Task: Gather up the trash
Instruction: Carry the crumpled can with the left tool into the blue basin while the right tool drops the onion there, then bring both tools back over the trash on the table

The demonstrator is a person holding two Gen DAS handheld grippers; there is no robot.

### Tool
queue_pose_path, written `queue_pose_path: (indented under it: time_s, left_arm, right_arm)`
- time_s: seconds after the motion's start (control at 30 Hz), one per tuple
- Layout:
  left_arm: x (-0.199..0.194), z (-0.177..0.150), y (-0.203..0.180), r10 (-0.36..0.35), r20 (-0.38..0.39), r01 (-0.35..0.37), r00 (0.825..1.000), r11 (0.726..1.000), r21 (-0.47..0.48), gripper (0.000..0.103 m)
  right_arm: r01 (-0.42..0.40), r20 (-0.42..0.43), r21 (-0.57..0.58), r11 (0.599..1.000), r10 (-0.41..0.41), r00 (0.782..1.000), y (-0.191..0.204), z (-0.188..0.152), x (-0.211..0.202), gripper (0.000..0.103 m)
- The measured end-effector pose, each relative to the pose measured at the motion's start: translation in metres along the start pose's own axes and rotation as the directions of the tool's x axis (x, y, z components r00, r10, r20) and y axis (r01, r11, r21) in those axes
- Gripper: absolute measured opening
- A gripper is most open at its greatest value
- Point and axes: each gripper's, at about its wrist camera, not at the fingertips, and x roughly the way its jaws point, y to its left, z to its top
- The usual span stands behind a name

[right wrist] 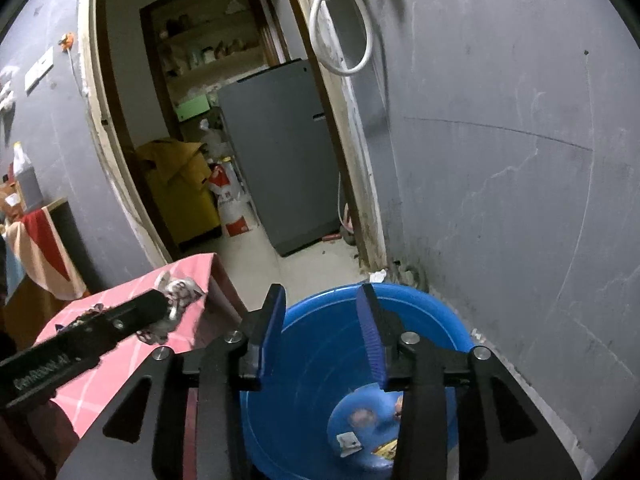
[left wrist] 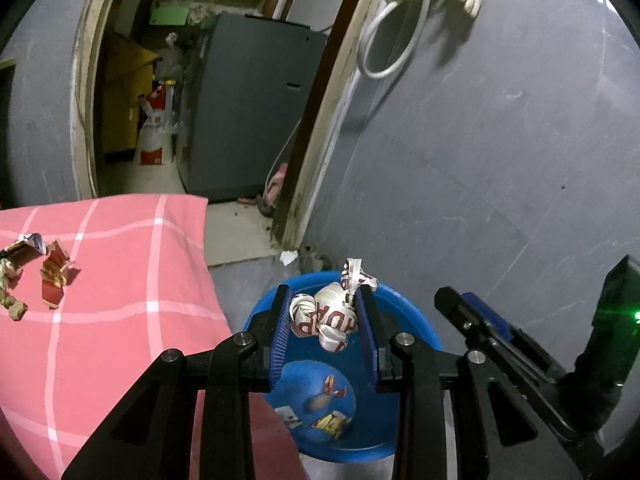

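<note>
My left gripper (left wrist: 322, 306) is shut on a crumpled white wrapper with red letters (left wrist: 326, 318) and holds it above a blue plastic basin (left wrist: 416, 332). Several small wrappers (left wrist: 328, 408) lie on the basin's bottom. More trash, torn red and yellow wrappers (left wrist: 54, 276), lies on the pink checked cloth (left wrist: 120, 320) at the left. My right gripper (right wrist: 322, 320) is open and empty above the same basin (right wrist: 440, 320). In the right wrist view the left gripper (right wrist: 168, 304) shows at the left with the blurred wrapper (right wrist: 180, 290).
The basin stands on the floor against a grey wall (left wrist: 500, 160), beside the cloth-covered table. A doorway behind opens on a grey fridge (right wrist: 280, 160), a yellow cabinet (right wrist: 184, 188) and a white sack (left wrist: 154, 128). A hose (left wrist: 384, 40) and gloves hang on the wall.
</note>
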Motion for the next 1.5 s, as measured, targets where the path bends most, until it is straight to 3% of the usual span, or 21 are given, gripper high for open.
queue_pose_path:
  time_s: [0.2,0.47,0.53,0.6,0.67,0.73,0.83,1.0,1.07,1.13,1.5]
  left_arm:
    - [0.01,-0.006,0.005,0.003,-0.048,-0.004,0.999,1.0,-0.007,0.029]
    - [0.002,-0.008,0.007,0.007,-0.042,-0.007,0.999,1.0,-0.009,0.037]
    - [-0.004,-0.007,0.011,0.01,-0.028,-0.01,1.0,1.0,-0.01,0.037]
    - [-0.013,-0.007,0.016,0.017,-0.002,-0.017,1.0,1.0,-0.015,0.046]
    - [-0.025,-0.008,0.023,0.022,0.04,-0.02,0.999,0.999,-0.029,0.054]
    - [-0.037,-0.007,0.029,0.03,0.078,-0.027,0.997,0.999,-0.04,0.057]
    - [-0.057,-0.006,0.04,0.06,0.133,-0.054,0.989,0.998,-0.043,0.064]
    - [-0.095,-0.006,0.058,0.115,0.259,-0.103,0.959,0.993,-0.06,0.094]
    - [-0.11,-0.008,0.066,0.137,0.309,-0.12,0.941,0.99,-0.075,0.099]
    - [-0.125,-0.01,0.071,0.147,0.344,-0.126,0.927,0.988,-0.084,0.099]
    - [-0.193,-0.032,0.112,0.283,0.448,-0.258,0.848,0.959,-0.117,0.099]
  right_arm:
    - [0.003,0.004,0.001,1.0,-0.003,1.0,0.001,0.001,-0.001,0.038]
    - [0.018,0.031,0.017,1.0,-0.019,0.999,-0.001,0.007,0.0,0.048]
    - [0.017,0.04,0.016,1.0,-0.018,0.999,-0.001,0.008,-0.002,0.049]
    - [0.012,0.058,0.011,1.0,-0.013,0.998,0.001,0.008,-0.005,0.051]
    - [0.006,0.077,0.006,1.0,-0.006,0.997,0.003,0.009,-0.008,0.059]
    - [-0.01,0.113,0.0,1.0,0.01,0.994,0.006,0.01,-0.013,0.074]
    - [-0.031,0.16,-0.018,0.999,0.033,0.987,0.012,0.011,-0.02,0.077]
    - [-0.1,0.281,-0.065,0.993,0.115,0.953,0.029,0.011,-0.038,0.093]
    - [-0.122,0.321,-0.087,0.989,0.144,0.936,0.038,0.01,-0.045,0.103]
    - [-0.156,0.366,-0.119,0.981,0.19,0.911,0.049,0.007,-0.053,0.103]
    - [-0.276,0.402,-0.283,0.919,0.374,0.836,0.113,-0.006,-0.068,0.103]
